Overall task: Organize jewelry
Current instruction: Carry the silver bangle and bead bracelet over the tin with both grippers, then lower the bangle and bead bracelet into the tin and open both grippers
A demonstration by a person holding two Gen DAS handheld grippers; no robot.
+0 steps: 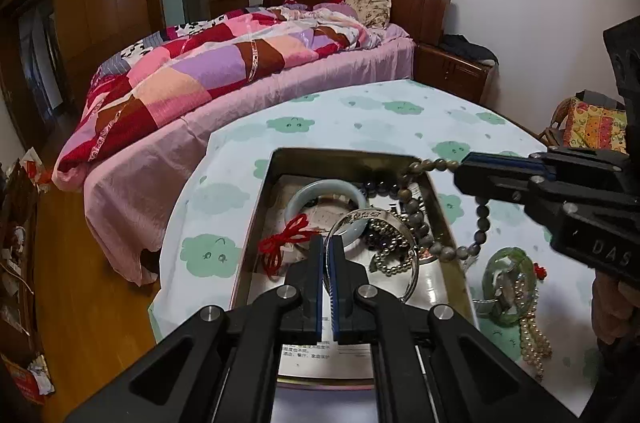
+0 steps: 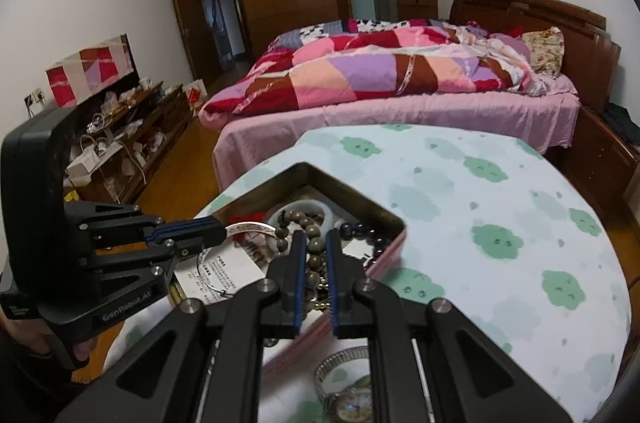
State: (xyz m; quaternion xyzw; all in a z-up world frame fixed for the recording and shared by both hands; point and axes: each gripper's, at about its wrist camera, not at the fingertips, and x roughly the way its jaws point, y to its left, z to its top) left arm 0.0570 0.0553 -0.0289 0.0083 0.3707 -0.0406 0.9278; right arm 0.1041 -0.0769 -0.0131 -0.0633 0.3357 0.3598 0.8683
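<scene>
An open metal tin (image 1: 256, 199) (image 2: 360, 201) stands on the cloud-print table and holds a pale jade bangle (image 1: 298, 195), a red cord (image 1: 280, 243), dark beads and a gold-bead chain (image 1: 394, 255). My left gripper (image 1: 328, 243) (image 2: 220, 229) is shut on a thin silver bangle (image 1: 362, 215) (image 2: 250, 226) over the tin. My right gripper (image 2: 313, 239) (image 1: 460, 171) is shut on a brown bead bracelet (image 1: 424, 167) (image 2: 310, 229), which hangs over the tin's right wall.
A green jade bangle (image 1: 510, 287) with a pearl strand (image 1: 532, 339) lies on the table (image 1: 360, 111) right of the tin. A metal wristwatch (image 2: 348, 391) lies near the table's front. A bed (image 1: 224, 75) and a cluttered low cabinet (image 2: 120, 143) stand beyond.
</scene>
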